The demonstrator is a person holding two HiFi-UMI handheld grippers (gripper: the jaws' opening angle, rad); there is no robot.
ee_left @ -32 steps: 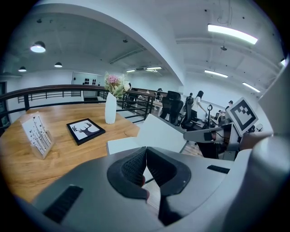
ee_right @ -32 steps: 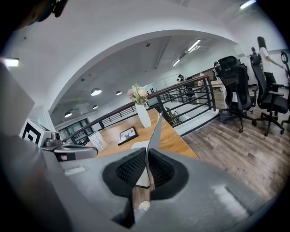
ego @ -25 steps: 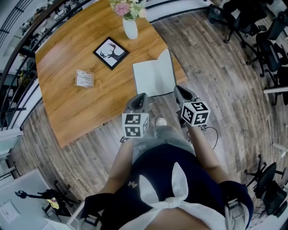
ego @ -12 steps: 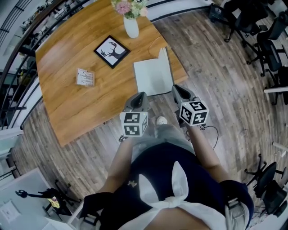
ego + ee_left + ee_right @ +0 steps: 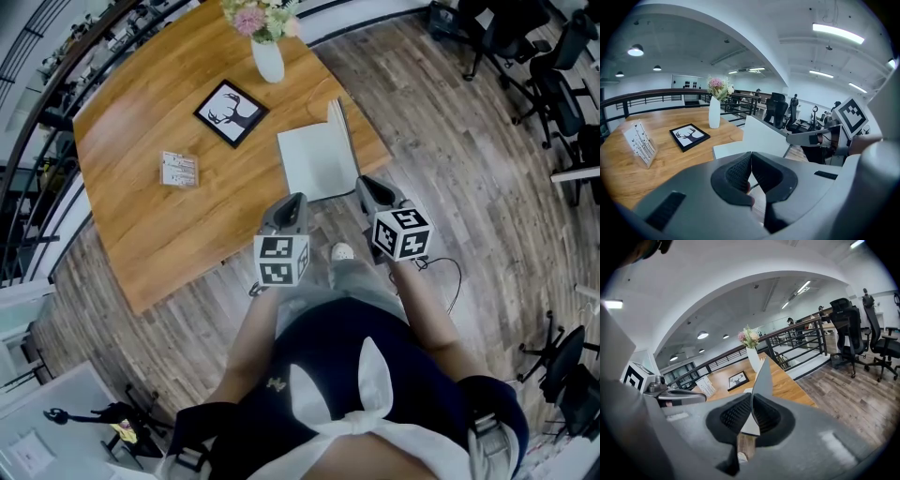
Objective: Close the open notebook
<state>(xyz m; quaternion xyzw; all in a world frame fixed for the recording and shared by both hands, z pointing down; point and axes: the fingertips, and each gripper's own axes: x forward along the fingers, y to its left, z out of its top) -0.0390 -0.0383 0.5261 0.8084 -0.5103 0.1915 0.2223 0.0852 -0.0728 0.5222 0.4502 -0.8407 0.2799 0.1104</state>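
Task abt halfway, by the look of it. The notebook (image 5: 314, 164) sits at the near right edge of the counter (image 5: 150, 216), mid-frame in head view, just above both claws. Its left half lies flat, white side up; the right half is raised close to upright. Right claw (image 5: 752, 405) is clamped on that raised half's lower corner. Left claw (image 5: 751, 161) has its jaws together w/ nothing between, just short of the flat half. Left to do: swing the raised half over to the left, lay it down, let go. Long axis = the spine, running from frame bottom up toward the vase (image 5: 268, 56), leaning a bit upper left. The raised half's free edge points up.
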